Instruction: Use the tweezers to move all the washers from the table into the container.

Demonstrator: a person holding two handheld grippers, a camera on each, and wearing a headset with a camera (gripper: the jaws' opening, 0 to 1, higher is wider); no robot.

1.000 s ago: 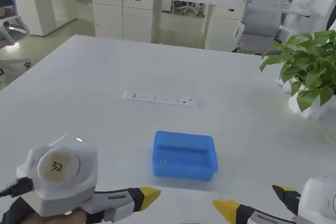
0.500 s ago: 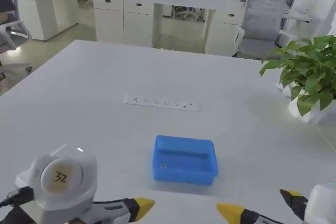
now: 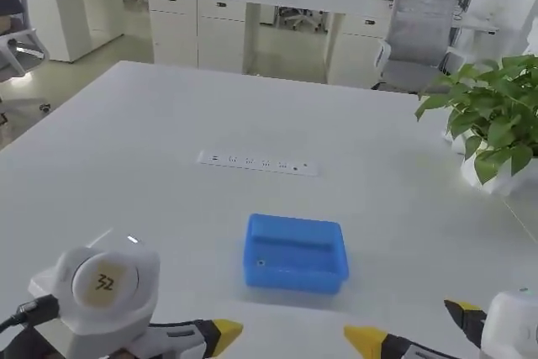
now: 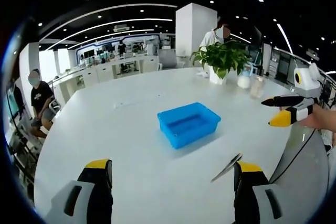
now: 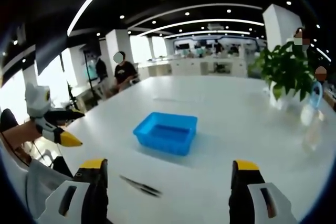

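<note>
A blue rectangular container (image 3: 295,251) sits on the white table (image 3: 168,124), also seen as the container (image 4: 188,124) and the container (image 5: 166,131). A small dark washer (image 3: 261,262) lies inside its near left corner. Metal tweezers (image 4: 227,167) lie on the table near me, seen again as the tweezers (image 5: 140,186). My left gripper (image 4: 171,174) is open with nothing between its jaws; its yellow tip (image 3: 225,331) points right. My right gripper (image 5: 166,174) is open too, and its yellow tips (image 3: 363,339) point left. Both hover in front of the container, apart from it.
A white power strip (image 3: 258,162) lies beyond the container. A potted green plant (image 3: 498,119) stands at the table's right edge. Desks and chairs fill the office behind. People (image 5: 124,70) sit or stand past the table ends.
The head camera has tilted slightly, so both grippers sit lower in the picture. The container and power strip have not moved.
</note>
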